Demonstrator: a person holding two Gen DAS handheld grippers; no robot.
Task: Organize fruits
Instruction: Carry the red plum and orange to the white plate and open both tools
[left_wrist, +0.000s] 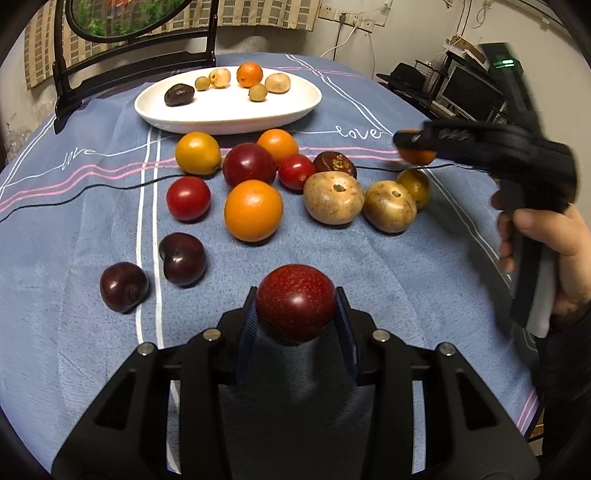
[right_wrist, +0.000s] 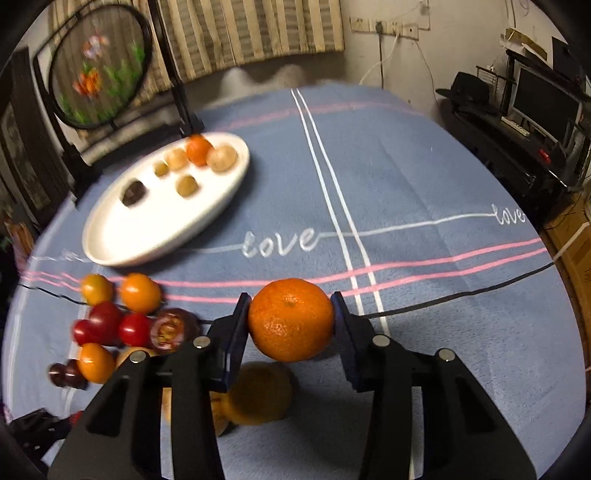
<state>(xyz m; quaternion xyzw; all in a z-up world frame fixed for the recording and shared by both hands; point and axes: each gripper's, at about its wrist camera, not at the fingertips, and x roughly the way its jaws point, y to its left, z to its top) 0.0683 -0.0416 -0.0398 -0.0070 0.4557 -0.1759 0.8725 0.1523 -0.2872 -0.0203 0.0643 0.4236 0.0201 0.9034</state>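
Observation:
My left gripper (left_wrist: 295, 308) is shut on a speckled red plum (left_wrist: 295, 295), held just above the blue cloth. My right gripper (right_wrist: 291, 314) is shut on an orange mandarin (right_wrist: 291, 325), lifted over the cloth; in the left wrist view it shows blurred at the right (left_wrist: 415, 146) with a hand (left_wrist: 554, 236) on its handle. A white oval plate (left_wrist: 229, 120) at the back holds several small fruits: a mandarin (left_wrist: 249, 74), tan fruits and a dark one (left_wrist: 179, 94). It also appears in the right wrist view as the plate (right_wrist: 122, 254) at the left.
Loose fruits lie in a cluster on the cloth: oranges (left_wrist: 253, 210), red tomatoes (left_wrist: 188, 198), dark plums (left_wrist: 183, 258), tan fruits (left_wrist: 333, 198). A black cable (left_wrist: 74, 197) runs across the cloth. A framed round screen (right_wrist: 99, 70) stands behind the plate. Shelves and a monitor (right_wrist: 543, 103) are at the right.

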